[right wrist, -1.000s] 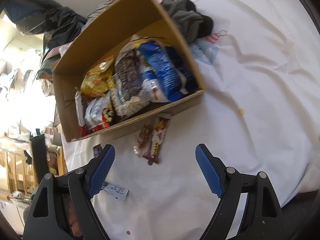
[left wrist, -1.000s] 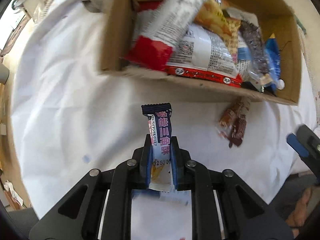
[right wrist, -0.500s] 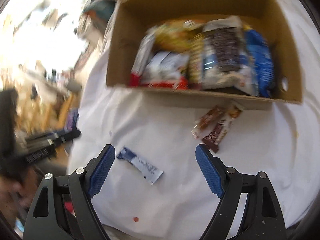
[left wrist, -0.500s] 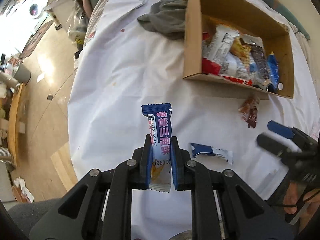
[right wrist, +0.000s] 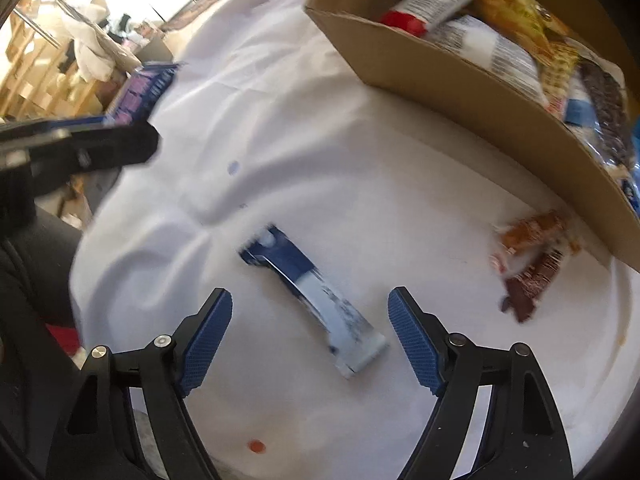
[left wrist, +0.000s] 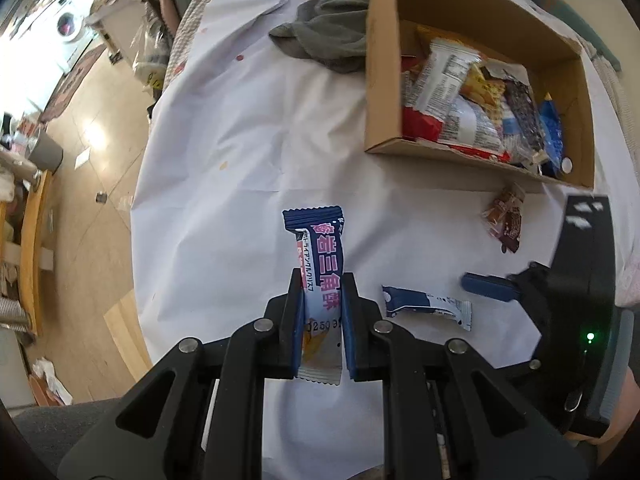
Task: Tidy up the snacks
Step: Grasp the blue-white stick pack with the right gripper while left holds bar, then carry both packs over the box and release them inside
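My left gripper (left wrist: 320,280) is shut on a blue and white snack bar (left wrist: 318,256) that stands upright between its pads, above the white cloth. A second blue and white snack packet (right wrist: 312,300) lies flat on the cloth. It sits between the blue pads of my right gripper (right wrist: 310,310), whose jaws are closing but do not touch it. In the left wrist view that packet (left wrist: 426,306) lies just right of my left gripper, with the right gripper (left wrist: 488,286) beside it. A cardboard box (left wrist: 468,156) full of snack bags stands at the back right.
Two small brown wrapped snacks (right wrist: 530,260) lie on the cloth just in front of the box (right wrist: 480,92). A grey rag (left wrist: 328,40) is bunched against the box's far left corner. The table edge (left wrist: 138,216) drops to a wooden floor on the left.
My left gripper rose and drew back from the box with the bar in it. My right gripper swung left from the brown snacks, rolled, and came down over the blue and white packet.
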